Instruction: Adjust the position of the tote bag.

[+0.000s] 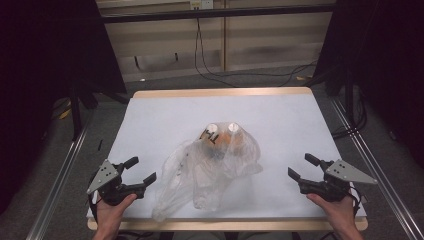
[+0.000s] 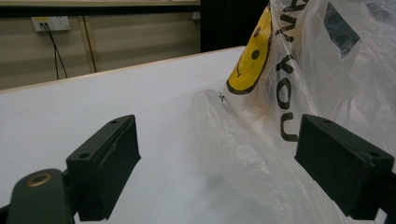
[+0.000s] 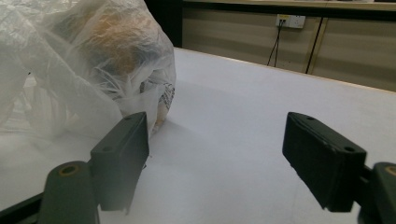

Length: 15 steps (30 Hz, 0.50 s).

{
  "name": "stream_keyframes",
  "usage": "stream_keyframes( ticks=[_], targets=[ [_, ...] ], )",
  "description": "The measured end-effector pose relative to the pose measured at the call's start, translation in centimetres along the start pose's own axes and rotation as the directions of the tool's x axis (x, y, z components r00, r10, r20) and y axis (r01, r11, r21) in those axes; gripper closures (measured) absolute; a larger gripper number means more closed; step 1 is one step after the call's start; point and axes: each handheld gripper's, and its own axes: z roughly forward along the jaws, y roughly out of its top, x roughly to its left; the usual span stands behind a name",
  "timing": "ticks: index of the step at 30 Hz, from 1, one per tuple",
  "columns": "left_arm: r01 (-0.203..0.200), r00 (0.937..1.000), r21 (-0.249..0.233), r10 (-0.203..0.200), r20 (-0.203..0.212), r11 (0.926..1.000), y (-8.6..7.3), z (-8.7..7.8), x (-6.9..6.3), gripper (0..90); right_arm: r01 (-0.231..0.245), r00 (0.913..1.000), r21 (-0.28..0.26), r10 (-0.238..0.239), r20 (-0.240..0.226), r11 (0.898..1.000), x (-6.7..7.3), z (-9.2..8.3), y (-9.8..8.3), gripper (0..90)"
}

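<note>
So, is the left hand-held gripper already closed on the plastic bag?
No, in the left gripper view the left hand-held gripper has its jaws wide apart, and the bag lies loose between them, unpressed.

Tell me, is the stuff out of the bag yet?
Not yet. The plastic bag lies in the middle of the table with orange-brown items inside it. Both the left gripper and right gripper are open, holding nothing, either side of it. Grabbing the bag probably comes next.

Thin glossy plastic bag — matt table.
</note>
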Motion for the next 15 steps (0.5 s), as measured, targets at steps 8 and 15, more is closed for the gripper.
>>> stream_keyframes(
  ticks=[8,15],
  targets=[
    [0.017,0.9998,0.002,-0.017,0.006,0.9999,0.0,-1.1,-0.4,16.9,-0.003,0.9993,0.038,0.004,-0.037,0.999,0.1,0.2,0.1,34.8],
    [0.001,0.9989,0.036,-0.002,0.047,0.9993,0.1,-1.1,-1.1,25.7,-0.03,0.9921,0.083,0.04,-0.119,0.996,0.4,0.1,0.4,47.4]
  ],
)
